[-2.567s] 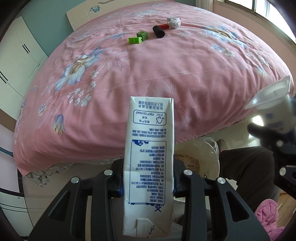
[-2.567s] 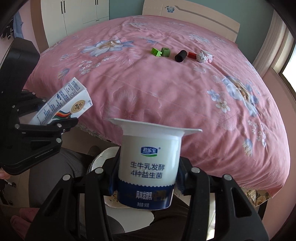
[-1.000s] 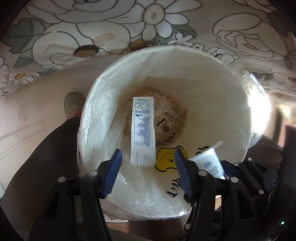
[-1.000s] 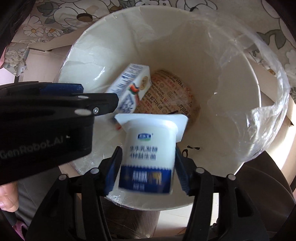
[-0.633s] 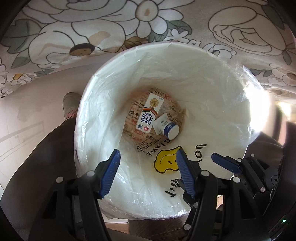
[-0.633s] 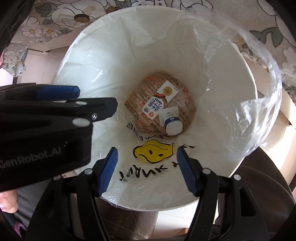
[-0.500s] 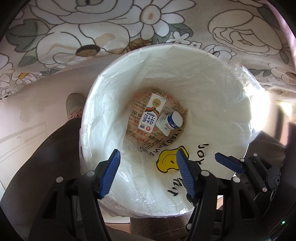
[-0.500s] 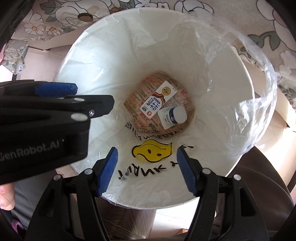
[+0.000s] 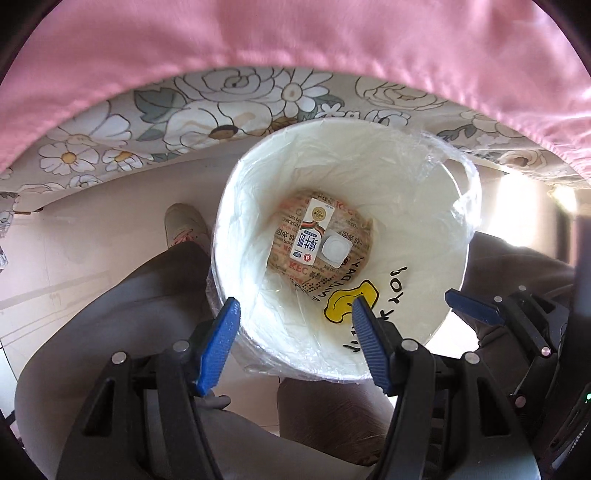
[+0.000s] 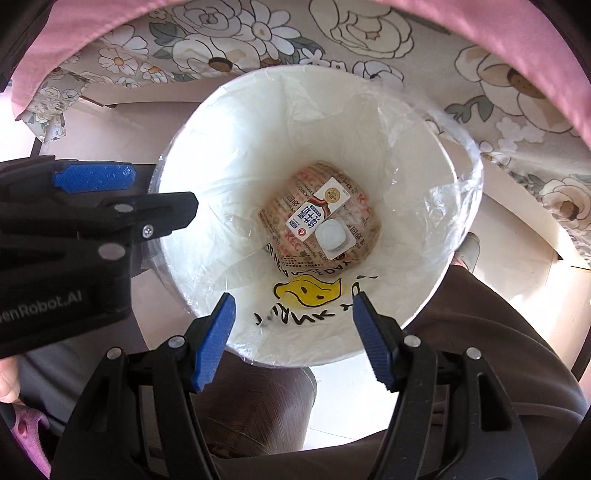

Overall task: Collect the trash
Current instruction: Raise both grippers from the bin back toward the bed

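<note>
Pointing almost straight down from the lower edge of each wrist view, the left gripper (image 9: 295,314) and the right gripper (image 10: 291,310) both stand with jaws parted and nothing between the blue pads. In the right wrist view the left gripper fills the left side of the frame, beside the bin's rim. Below them, mid-frame, the white trash bin (image 9: 439,206) with its clear plastic liner (image 10: 443,199) sits between the person's dark trouser legs (image 9: 122,299). At the bin's bottom the milk carton (image 9: 310,236) lies flat on a printed KFC wrapper (image 9: 286,240), and the yogurt cup (image 9: 335,251) rests just to its right, touching it. Beyond, across the top of the frames, a floral sheet (image 10: 258,33) hangs under a pink bedspread (image 9: 295,33).
</note>
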The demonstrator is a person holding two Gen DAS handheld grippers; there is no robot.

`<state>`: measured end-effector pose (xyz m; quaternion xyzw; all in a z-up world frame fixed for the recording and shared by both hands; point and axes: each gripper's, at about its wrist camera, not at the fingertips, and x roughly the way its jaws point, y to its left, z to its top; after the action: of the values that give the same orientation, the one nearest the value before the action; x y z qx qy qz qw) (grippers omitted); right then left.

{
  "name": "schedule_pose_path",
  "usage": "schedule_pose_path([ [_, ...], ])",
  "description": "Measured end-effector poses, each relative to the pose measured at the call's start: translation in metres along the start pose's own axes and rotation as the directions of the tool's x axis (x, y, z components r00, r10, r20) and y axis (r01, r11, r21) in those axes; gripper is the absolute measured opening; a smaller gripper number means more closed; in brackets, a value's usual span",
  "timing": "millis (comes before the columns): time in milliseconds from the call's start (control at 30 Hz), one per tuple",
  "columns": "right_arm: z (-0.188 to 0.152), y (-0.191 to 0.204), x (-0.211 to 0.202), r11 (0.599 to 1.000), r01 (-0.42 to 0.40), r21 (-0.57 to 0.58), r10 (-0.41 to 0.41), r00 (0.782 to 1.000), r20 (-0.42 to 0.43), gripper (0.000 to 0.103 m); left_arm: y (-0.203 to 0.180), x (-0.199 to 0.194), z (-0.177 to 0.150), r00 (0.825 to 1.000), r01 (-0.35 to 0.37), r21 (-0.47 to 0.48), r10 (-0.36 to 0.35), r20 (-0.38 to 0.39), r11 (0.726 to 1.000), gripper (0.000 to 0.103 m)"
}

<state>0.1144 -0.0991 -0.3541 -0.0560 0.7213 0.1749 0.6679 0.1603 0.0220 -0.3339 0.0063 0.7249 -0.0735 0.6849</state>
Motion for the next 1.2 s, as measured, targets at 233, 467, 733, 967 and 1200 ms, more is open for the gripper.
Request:
schedule_pose_path([
  [233,-0.014,0.002,-0.056,0.998,0.042,-0.041,-0.038,0.995,0.096,0.066,-0.013,-0.073,-0.006,0.992,-0.041,0.051,0.034,0.121,0.998,0.065],
  [467,-0.017,-0.004,-0.130,0.994,0.087,-0.063,-0.071,0.971,0.229,0.066,-0.023,-0.138,0.003,0.973,-0.028,0.052,0.015,0.232,0.998,0.065],
  [733,-0.001,-0.004,-0.231,0.989,0.135,-0.059,-0.099,0.903,0.418,0.066,-0.030,-0.211,0.023,0.935,-0.074,0.085,0.040,0.352,0.994,0.070],
  [967,0.026,-0.009,-0.294,0.982,0.176,-0.063,-0.119,0.848,0.517,0.066,-0.025,-0.260,0.059,0.906,-0.078,0.062,0.044,0.420,0.995,0.073],
  [1200,0.066,-0.017,-0.323,0.977,0.205,-0.063,-0.137,0.822,0.553,0.066,-0.021,-0.289,0.106,0.878,-0.119,0.057,0.078,0.472,0.991,0.074],
])
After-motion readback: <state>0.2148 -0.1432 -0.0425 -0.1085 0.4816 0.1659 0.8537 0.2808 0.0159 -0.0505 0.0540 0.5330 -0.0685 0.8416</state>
